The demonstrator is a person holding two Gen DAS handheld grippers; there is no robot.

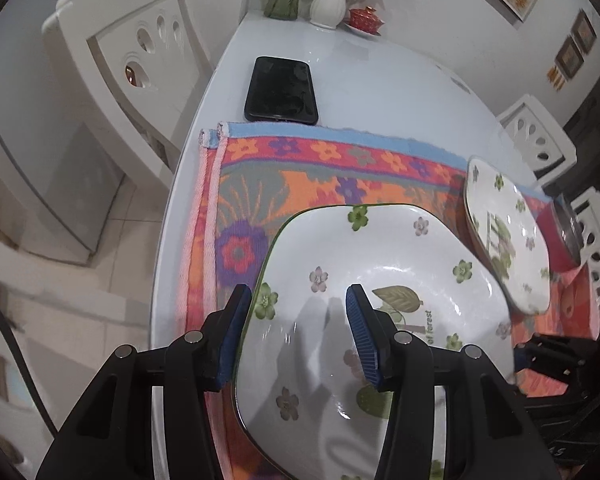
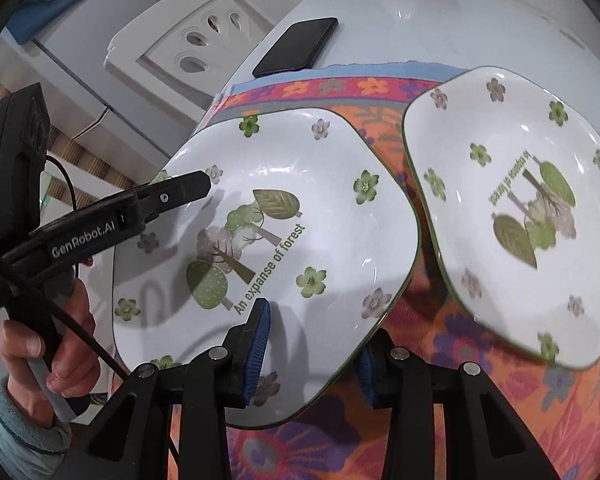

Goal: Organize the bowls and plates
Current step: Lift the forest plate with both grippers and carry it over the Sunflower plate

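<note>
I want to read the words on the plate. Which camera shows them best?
The right wrist view: "An expanse of forest" reads whole on the near plate. In the left wrist view, the left hand-held gripper hides most of it.

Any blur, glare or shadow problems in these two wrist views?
Left wrist view: the near plate is sharp, with bright glare streaks and finger shadows in its well; the far plate is smeared. Right wrist view: the near plate, print included, is crisp, while the second plate is blurred, most at its lower edge. Both views show strong fisheye bending and dark corners.
</note>
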